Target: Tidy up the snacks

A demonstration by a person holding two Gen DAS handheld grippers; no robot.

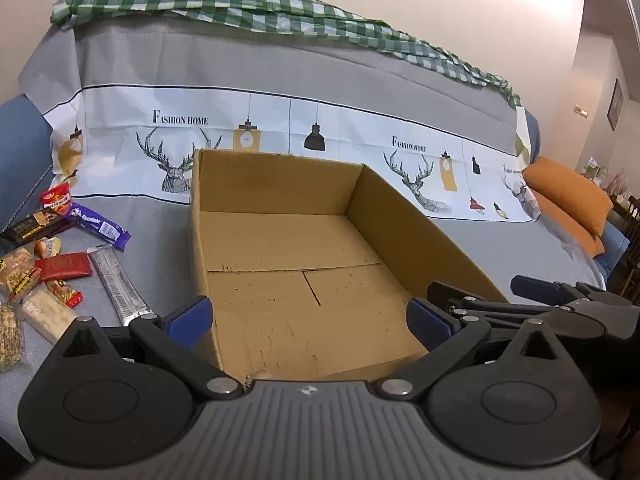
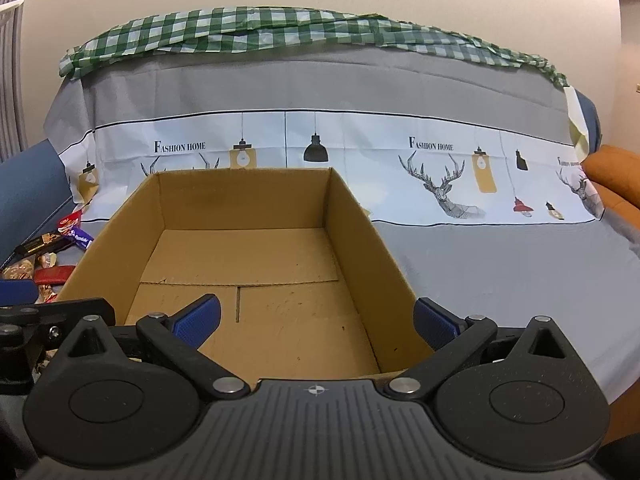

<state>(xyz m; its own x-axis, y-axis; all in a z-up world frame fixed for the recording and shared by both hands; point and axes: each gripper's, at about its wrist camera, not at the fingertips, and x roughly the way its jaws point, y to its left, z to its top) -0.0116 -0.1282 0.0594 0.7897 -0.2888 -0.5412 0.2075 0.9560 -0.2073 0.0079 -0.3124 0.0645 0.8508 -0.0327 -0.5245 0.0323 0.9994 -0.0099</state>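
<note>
An open, empty cardboard box point(image 1: 280, 248) point(image 2: 256, 256) stands on the grey sofa cover in front of both grippers. My left gripper point(image 1: 308, 316) hangs over the box's near edge with its blue pads wide apart and nothing between them. My right gripper point(image 2: 316, 318) is open the same way, over the box's near right part. Left of the box lies a pile of snacks: a purple bar point(image 1: 100, 226), a silver bar point(image 1: 118, 284), a red packet point(image 1: 64, 266), a black bar point(image 1: 32, 226), and several more at the frame's edge. The right gripper's fingers point(image 1: 536, 286) show at the right of the left wrist view.
The sofa back carries a printed deer-and-lamp cloth point(image 2: 320, 160) with a green checked cloth point(image 2: 280, 32) on top. An orange cushion point(image 1: 568, 196) lies at the far right. Bare grey cover point(image 2: 500, 264) stretches to the right of the box.
</note>
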